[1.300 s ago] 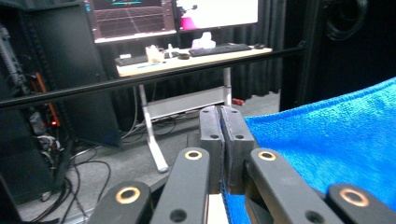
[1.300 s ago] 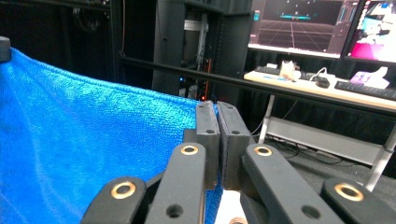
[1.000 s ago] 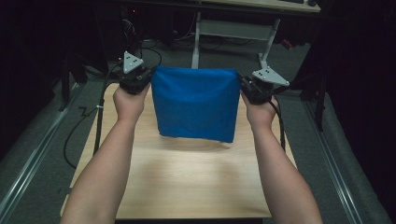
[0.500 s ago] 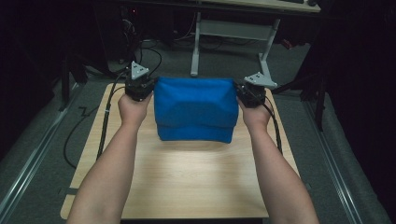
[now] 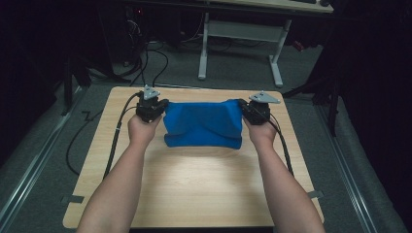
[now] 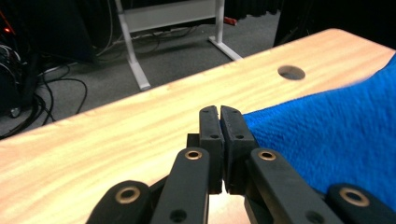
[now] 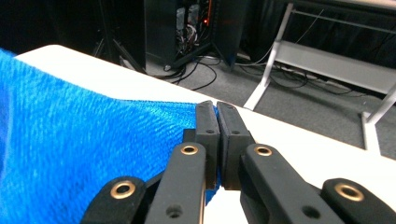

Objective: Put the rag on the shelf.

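A blue cloth (image 5: 203, 123) hangs stretched between the two tools over the far half of the wooden desk (image 5: 194, 184), its lower edge resting on the desk top. The left hand-held gripper (image 5: 160, 108) sits at the cloth's 9 o'clock side, at its upper corner; the right hand-held gripper (image 5: 244, 109) sits at the 3 o'clock side, at the opposite upper corner.

In the left gripper view, the left hand-held gripper (image 6: 219, 122) has its jaws pressed together, and the cloth (image 6: 327, 140) reaches in from 3 o'clock to meet them, so they appear clamped on its corner. A round hole (image 6: 291, 72) in the desk lies toward 1 o'clock.

In the right gripper view, the right hand-held gripper (image 7: 217, 119) has its jaws together, pinching the cloth's edge (image 7: 93, 144), which spreads away toward 9 o'clock.

Beyond the desk, at 12 o'clock in the high view, a white-legged table frame (image 5: 240, 34) stands on grey floor with black cables (image 5: 145, 63) nearby.
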Demonstrator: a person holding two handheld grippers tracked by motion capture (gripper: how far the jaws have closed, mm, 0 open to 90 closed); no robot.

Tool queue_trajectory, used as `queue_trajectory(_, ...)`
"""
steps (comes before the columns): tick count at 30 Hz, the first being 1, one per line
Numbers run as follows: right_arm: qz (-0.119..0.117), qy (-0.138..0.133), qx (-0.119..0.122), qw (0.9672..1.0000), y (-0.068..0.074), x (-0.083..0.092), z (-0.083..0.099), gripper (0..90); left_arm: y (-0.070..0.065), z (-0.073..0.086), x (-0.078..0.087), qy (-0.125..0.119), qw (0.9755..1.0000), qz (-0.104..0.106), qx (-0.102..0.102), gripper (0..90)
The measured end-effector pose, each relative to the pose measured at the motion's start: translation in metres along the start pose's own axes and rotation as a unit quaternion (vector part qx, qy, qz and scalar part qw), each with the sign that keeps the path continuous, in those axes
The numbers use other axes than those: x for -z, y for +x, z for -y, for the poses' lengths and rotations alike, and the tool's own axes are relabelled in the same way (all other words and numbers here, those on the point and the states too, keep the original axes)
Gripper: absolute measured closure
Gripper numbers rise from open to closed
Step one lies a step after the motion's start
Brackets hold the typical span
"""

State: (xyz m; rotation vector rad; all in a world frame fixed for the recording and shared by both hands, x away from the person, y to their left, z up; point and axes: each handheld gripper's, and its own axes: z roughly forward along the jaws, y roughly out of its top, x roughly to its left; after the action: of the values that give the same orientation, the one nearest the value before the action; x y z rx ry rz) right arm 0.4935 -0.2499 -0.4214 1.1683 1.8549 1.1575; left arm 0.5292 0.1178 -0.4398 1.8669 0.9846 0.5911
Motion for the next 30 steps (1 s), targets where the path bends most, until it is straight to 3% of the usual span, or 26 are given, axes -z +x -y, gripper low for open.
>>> queue_trajectory(9,-0.009,0.012,0.0,0.9999,0.003,0.0,0.014,88.9,-0.005,0.02,-0.004,0.018,0.9996,0.019,0.003,88.6)
queue_trajectory(13,-0.014,0.015,0.005,0.9998,0.006,-0.001,0.018,88.9,-0.006,0.027,-0.005,0.015,0.9995,0.027,0.01,88.6)
queue_trajectory(30,-0.023,0.028,-0.013,0.9993,0.007,-0.005,0.045,88.8,-0.008,0.06,-0.009,0.035,0.9977,0.049,0.03,88.5)
